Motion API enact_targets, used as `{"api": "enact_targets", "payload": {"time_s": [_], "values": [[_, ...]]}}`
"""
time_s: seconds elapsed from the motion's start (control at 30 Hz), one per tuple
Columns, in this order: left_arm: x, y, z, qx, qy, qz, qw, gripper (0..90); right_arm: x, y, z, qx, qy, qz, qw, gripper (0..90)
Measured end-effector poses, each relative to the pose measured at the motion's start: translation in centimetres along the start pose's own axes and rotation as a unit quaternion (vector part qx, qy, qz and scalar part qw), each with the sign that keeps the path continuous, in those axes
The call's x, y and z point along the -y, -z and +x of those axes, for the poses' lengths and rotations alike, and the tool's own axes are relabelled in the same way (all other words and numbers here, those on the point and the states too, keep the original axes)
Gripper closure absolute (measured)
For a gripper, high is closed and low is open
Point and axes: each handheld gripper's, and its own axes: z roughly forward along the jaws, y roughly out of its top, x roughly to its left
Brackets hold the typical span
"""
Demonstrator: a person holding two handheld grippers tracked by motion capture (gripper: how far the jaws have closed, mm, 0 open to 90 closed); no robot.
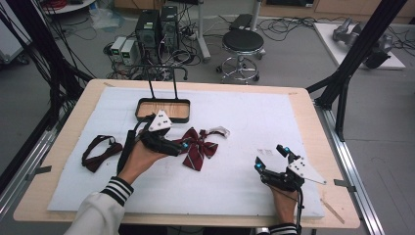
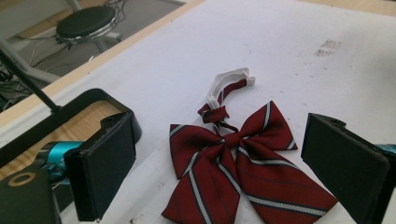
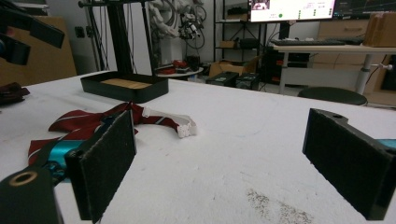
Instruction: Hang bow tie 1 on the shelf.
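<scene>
- The left gripper (image 1: 182, 145) is open, its jaws wide apart, just beside the red striped bow tie (image 1: 198, 148) and not holding it.
- The bow tie lies flat on the white sheet (image 1: 235, 122) of the desk (image 1: 73, 117), its white strap (image 1: 219, 131) toward the black tray (image 1: 163, 109).
- The right gripper (image 1: 270, 158) is open too, well apart from the bow tie, holding nothing.
- A dark bow tie (image 1: 100, 152) lies at the left side of the sheet.

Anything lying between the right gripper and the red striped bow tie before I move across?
No. In the high view, only bare white mat lies between the right gripper and the bow tie. The right gripper view shows just a faint dark smudge on the mat.
</scene>
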Motion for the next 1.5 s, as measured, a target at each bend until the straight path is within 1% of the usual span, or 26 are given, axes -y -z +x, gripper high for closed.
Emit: {"api": "enact_targets", "payload": {"time_s": [0.07, 0.13, 0.17, 0.27, 0.37, 0.53, 0.6, 0.73, 0.83, 0.87, 1.03, 1.1, 1.17, 1.2, 1.27, 1.37, 1.43, 1.47, 1.5], "values": [[-0.3, -0.6, -0.1, 0.005, 0.002, 0.005, 1.0000, 10.5, 0.0, 0.0, 0.0, 0.000, 0.000, 0.000, 1.0000, 8.8], [-0.6, -1.3, -0.2, 0.010, 0.008, 0.013, 0.9998, 10.5, 0.0, 0.0, 0.0, 0.000, 0.000, 0.000, 1.0000, 8.8], [-0.7, -1.6, -0.2, 0.012, 0.009, 0.020, 0.9997, 10.5, 0.0, 0.0, 0.0, 0.000, -0.001, 0.000, 1.0000, 8.8], [-1.0, -2.6, -0.4, 0.014, 0.009, 0.035, 0.9992, 10.5, 0.0, 0.0, 0.0, 0.000, 0.000, 0.000, 1.0000, 8.8], [-1.2, -3.3, -0.5, 0.015, 0.010, 0.044, 0.9989, 10.7, 0.0, 0.0, 0.0, -0.001, -0.002, 0.000, 1.0000, 8.8], [-1.3, -4.3, -0.3, 0.020, 0.003, 0.066, 0.9976, 11.7, 0.0, 0.0, 0.0, -0.001, -0.003, 0.000, 1.0000, 8.8], [-1.3, -4.7, -0.1, 0.021, 0.003, 0.076, 0.9969, 12.1, 0.0, 0.0, 0.0, -0.001, -0.004, 0.000, 1.0000, 8.8], [-1.3, -5.5, 0.2, 0.028, 0.006, 0.105, 0.9940, 12.1, 0.0, 0.0, 0.0, -0.001, -0.004, 0.000, 1.0000, 8.8], [-1.2, -6.1, 0.3, 0.037, -0.001, 0.128, 0.9911, 12.3, 0.0, 0.0, 0.0, -0.001, -0.003, 0.000, 1.0000, 8.8], [-1.2, -6.4, 0.3, 0.041, -0.003, 0.138, 0.9897, 12.6, 0.0, 0.0, 0.0, -0.001, -0.003, 0.000, 1.0000, 8.8], [-1.2, -7.4, 0.4, 0.045, 0.001, 0.160, 0.9862, 12.9, 0.0, 0.0, 0.0, 0.000, -0.002, 0.000, 1.0000, 8.8], [-1.3, -7.7, 0.4, 0.045, -0.002, 0.169, 0.9846, 13.1, 0.0, 0.0, 0.0, 0.000, -0.002, 0.000, 1.0000, 8.8], [-1.3, -8.1, 0.4, 0.047, 0.002, 0.177, 0.9831, 14.0, 0.0, 0.0, 0.0, 0.000, -0.003, 0.000, 1.0000, 8.8], [-1.4, -8.4, 0.4, 0.049, 0.000, 0.182, 0.9820, 14.7, 0.0, 0.0, 0.0, -0.001, -0.003, 0.000, 1.0000, 8.8], [-1.4, -8.7, 0.4, 0.049, 0.002, 0.188, 0.9809, 16.1, 0.0, 0.0, 0.0, -0.001, -0.003, 0.000, 1.0000, 8.8], [-1.6, -9.2, 0.4, 0.053, 0.000, 0.203, 0.9776, 17.7, 0.0, 0.0, 0.0, -0.001, -0.003, 0.000, 1.0000, 8.8], [-1.8, -9.5, 0.4, 0.056, 0.003, 0.216, 0.9747, 19.3, 0.0, 0.0, 0.0, 0.000, -0.002, 0.000, 1.0000, 8.8], [-1.9, -9.7, 0.5, 0.057, 0.006, 0.221, 0.9737, 21.0, 0.0, 0.0, 0.0, 0.000, -0.002, 0.000, 1.0000, 8.8], [-2.0, -9.9, 0.5, 0.057, 0.011, 0.228, 0.9720, 21.6, 0.0, 0.0, 0.0, 0.000, -0.003, 0.000, 1.0000, 8.8]]}}
